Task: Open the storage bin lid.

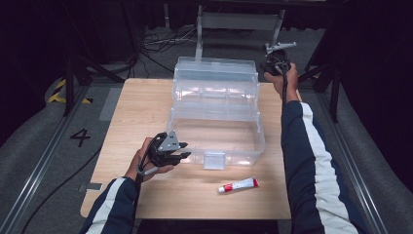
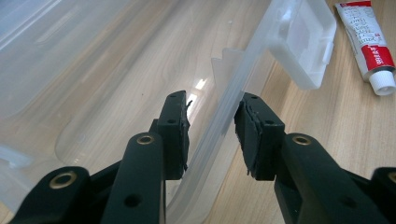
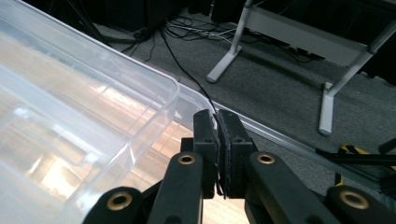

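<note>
At the lower left of the high view, the person's left forearm comes up from the bottom edge with the hand resting on the wooden table (image 1: 146,107), and the left gripper (image 1: 181,150) points toward the right of the frame at the near left corner of the clear plastic box (image 1: 216,129). In the left gripper view its jaws stand spread on either side of the box's front wall (image 2: 219,126), one inside and one outside, pads not pressing it. The box sits mid-table with its long axis running left to right, its lid (image 1: 215,78) thrown back toward the top of the frame. At the upper right, the right arm stretches out straight, the right gripper (image 1: 276,66) beside the lid's far right corner, jaws pressed together on nothing.
</note>
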The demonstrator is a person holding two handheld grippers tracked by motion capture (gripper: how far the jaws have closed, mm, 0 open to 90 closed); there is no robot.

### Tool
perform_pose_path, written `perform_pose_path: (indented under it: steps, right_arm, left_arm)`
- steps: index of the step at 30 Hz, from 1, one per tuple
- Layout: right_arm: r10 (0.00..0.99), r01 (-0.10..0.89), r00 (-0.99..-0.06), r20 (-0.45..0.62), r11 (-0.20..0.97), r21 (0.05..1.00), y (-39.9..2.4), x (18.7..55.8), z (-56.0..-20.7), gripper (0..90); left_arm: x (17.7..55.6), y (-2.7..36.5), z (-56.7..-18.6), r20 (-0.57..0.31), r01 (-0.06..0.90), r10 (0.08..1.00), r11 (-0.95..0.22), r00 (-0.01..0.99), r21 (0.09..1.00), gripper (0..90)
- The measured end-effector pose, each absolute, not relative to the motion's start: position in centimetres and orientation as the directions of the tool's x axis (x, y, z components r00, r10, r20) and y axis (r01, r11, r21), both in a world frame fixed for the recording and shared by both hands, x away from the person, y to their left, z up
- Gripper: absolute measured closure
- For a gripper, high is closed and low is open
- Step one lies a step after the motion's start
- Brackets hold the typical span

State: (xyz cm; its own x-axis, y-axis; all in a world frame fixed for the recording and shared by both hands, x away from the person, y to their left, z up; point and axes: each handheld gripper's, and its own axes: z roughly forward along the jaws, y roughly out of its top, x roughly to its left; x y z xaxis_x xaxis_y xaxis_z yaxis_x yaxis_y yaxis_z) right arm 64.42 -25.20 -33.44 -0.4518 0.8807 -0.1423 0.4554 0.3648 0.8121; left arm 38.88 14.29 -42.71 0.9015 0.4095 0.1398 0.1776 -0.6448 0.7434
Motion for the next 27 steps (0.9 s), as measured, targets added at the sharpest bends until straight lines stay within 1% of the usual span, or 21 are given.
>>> perform_pose_path:
  steps: [11, 22, 27]
  right_arm:
    - [0.866, 0.426, -0.475, -0.158, 0.383, 0.819, -26.4, 62.4, -32.3, 86.4]
    - [0.825, 0.385, -0.536, -0.182, 0.430, 0.816, -26.1, 59.8, -31.6, 84.8]
    - [0.804, 0.371, -0.562, -0.193, 0.454, 0.810, -26.7, 57.7, -31.9, 84.6]
  left_arm:
    - [38.9, 14.3, -42.7, 0.140, 0.179, 0.412, -0.643, 0.900, 0.744, 64.6]
    - [38.8, 14.3, -42.8, 0.143, 0.174, 0.410, -0.642, 0.901, 0.746, 64.7]
    - [38.8, 14.3, -42.8, 0.145, 0.174, 0.410, -0.643, 0.900, 0.746, 64.6]
